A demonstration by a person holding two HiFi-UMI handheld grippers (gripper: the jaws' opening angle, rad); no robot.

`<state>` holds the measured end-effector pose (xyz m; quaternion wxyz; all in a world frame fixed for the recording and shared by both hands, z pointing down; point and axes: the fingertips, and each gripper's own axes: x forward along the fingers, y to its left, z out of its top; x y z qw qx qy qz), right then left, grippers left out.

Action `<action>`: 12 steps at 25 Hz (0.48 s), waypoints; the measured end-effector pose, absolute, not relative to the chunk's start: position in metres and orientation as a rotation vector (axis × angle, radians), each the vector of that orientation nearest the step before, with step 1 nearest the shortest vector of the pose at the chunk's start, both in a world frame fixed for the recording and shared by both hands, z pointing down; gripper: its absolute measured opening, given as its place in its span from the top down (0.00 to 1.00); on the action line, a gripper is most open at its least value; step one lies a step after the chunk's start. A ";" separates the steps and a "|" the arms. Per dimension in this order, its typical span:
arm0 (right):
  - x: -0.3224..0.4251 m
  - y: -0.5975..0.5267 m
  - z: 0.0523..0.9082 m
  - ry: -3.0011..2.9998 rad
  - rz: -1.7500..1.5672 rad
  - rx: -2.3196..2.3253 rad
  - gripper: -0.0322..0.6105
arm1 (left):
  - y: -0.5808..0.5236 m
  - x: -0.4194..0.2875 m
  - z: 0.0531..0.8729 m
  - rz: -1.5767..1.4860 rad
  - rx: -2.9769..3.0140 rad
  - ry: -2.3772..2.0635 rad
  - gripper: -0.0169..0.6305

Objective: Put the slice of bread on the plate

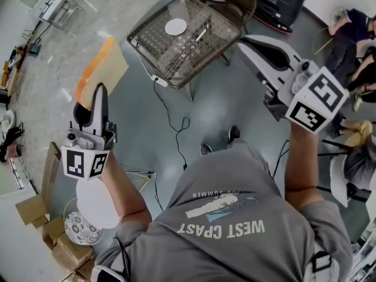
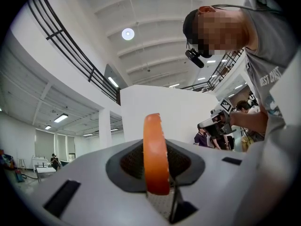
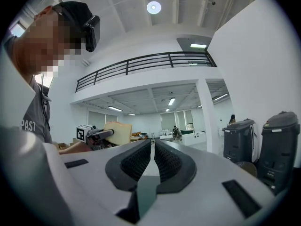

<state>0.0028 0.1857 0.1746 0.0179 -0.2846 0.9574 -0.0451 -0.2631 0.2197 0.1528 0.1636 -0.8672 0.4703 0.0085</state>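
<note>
A large, bright hall with a glossy grey floor [image 1: 235,116]. A mesh-topped table [image 1: 151,39] stands far ahead, a black cable [image 1: 170,115] trailing from it across the floor. Cardboard boxes [image 1: 32,209] sit near, on the left. White walls [image 3: 249,65] rise to a black-railed balcony [image 3: 141,62] and a white beamed ceiling [image 2: 155,13] with a round lamp [image 2: 128,34]. Two dark bins [image 3: 280,145] stand by the right wall.

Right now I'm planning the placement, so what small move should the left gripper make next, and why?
Probably carry the left gripper toward the table without loosening its grip. It is clamped on the slice of bread by one edge, off to the side over the floor, while the white plate sits bare on the mesh tabletop ahead.
</note>
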 end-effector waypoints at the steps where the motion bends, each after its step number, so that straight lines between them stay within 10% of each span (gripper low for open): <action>1: 0.002 0.181 0.177 2.982 -0.143 -0.869 0.94 | 0.215 -0.260 0.156 0.018 -2.479 1.348 0.82; 12: 0.041 0.108 0.202 3.040 -0.158 -0.735 0.94 | 0.151 -0.183 0.190 -0.051 -2.532 1.369 0.82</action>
